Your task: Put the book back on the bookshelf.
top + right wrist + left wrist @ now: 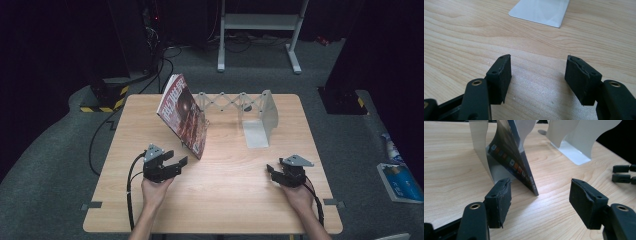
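Observation:
A magazine (182, 117) with a dark red cover stands tilted on the wooden table (225, 200), leaning on the left end of a white extending book rack (262, 120). My left gripper (177, 157) is open, low over the table, its jaws facing the magazine's near lower corner without touching it. The left gripper view has the magazine (511, 157) just beyond my open left gripper (540, 195), with the rack's left plate (480, 145) behind it. My right gripper (275, 167) is open and holds nothing at the table's front right. In its own view my right gripper (539, 72) faces the rack's flat foot (541, 11).
The rack's right plate (574, 147) stands upright near the table's back right. The right gripper's jaws (624, 173) show at the far right of the left gripper view. On the floor are a white frame (260, 22), cables (100, 135) and a blue-white packet (397, 180).

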A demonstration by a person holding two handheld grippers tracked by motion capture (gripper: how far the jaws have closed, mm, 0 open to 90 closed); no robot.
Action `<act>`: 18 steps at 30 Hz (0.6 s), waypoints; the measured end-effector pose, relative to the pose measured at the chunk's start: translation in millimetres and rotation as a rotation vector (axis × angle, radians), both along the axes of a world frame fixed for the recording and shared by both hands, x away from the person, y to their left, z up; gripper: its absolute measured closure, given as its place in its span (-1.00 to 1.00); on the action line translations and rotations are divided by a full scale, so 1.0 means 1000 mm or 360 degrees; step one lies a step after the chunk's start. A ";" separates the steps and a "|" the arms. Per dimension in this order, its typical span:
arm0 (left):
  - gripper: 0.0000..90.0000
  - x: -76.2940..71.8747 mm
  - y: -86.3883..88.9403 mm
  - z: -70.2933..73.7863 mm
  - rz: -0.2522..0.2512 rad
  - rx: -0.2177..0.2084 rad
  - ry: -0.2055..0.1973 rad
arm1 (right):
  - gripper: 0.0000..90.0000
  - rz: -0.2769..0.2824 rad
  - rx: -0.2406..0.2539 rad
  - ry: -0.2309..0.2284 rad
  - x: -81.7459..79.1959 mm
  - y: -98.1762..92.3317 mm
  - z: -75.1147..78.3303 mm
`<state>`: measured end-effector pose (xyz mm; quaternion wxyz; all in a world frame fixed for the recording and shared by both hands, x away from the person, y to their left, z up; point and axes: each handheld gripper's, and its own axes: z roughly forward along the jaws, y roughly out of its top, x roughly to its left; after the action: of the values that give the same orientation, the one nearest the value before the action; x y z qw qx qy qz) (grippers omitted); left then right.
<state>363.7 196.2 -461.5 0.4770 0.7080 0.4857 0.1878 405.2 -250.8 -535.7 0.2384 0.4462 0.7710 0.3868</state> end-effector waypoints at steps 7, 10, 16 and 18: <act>-0.23 0.003 -0.004 -0.008 0.0010 0.0022 0.0022 | -0.15 -0.0001 0.0000 0.0000 0.000 0.000 0.000; -0.23 0.005 -0.005 -0.011 0.0017 0.0021 0.0030 | -0.15 -0.0001 0.0000 0.0000 0.000 0.000 0.000; -0.22 0.008 -0.006 -0.019 0.0025 0.0009 0.0041 | -0.16 -0.0001 0.0000 0.0000 0.000 0.000 0.000; -0.23 0.010 -0.007 -0.021 0.0026 0.0023 0.0048 | -0.15 -0.0001 0.0000 0.0000 0.000 0.000 0.000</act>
<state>373.3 189.0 -482.5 0.4630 0.7102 0.4972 0.1846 405.2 -250.7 -535.7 0.2385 0.4465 0.7709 0.3867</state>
